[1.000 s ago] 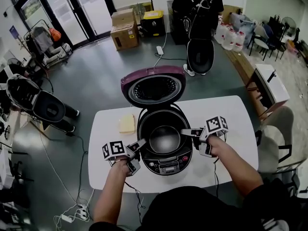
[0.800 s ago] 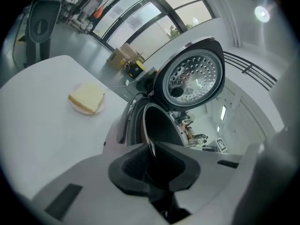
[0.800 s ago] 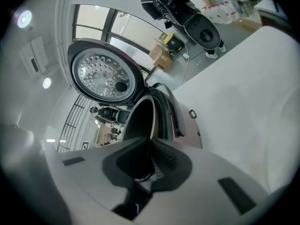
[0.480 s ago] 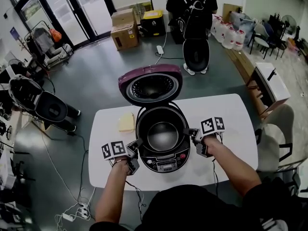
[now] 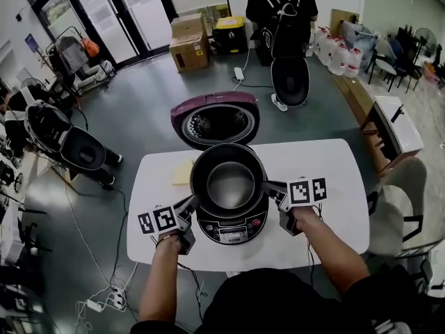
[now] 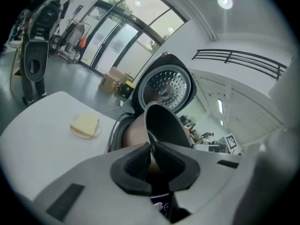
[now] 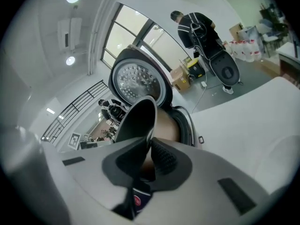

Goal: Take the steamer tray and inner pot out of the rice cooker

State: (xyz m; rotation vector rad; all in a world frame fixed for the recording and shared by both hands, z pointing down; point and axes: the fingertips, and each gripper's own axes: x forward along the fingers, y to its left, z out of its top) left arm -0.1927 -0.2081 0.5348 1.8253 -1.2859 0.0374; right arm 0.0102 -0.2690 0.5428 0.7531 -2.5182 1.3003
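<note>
The dark metal inner pot (image 5: pixel 228 183) hangs lifted above the rice cooker body (image 5: pixel 233 229), whose maroon lid (image 5: pixel 215 120) stands open behind it. My left gripper (image 5: pixel 192 202) is shut on the pot's left rim, and its jaws have just closed there. My right gripper (image 5: pixel 268 187) is shut on the right rim, its jaws also just closed. In the left gripper view the thin pot (image 6: pixel 164 123) wall runs up from between the pads of the left gripper (image 6: pixel 151 156). The right gripper view shows the pot (image 7: pixel 138 118) edge pinched in the right gripper (image 7: pixel 149 159) the same way.
The cooker stands on a white table (image 5: pixel 327 186). A pale yellow pad (image 5: pixel 183 172) lies on the table left of the cooker. A person (image 5: pixel 281 5) stands beyond the table, near cardboard boxes (image 5: pixel 189 44). A chair (image 5: pixel 400 200) is at the right.
Both grippers closed on the pot's rim and rose with it. The pot has come up out of the cooker body and now looks larger and nearer the camera.
</note>
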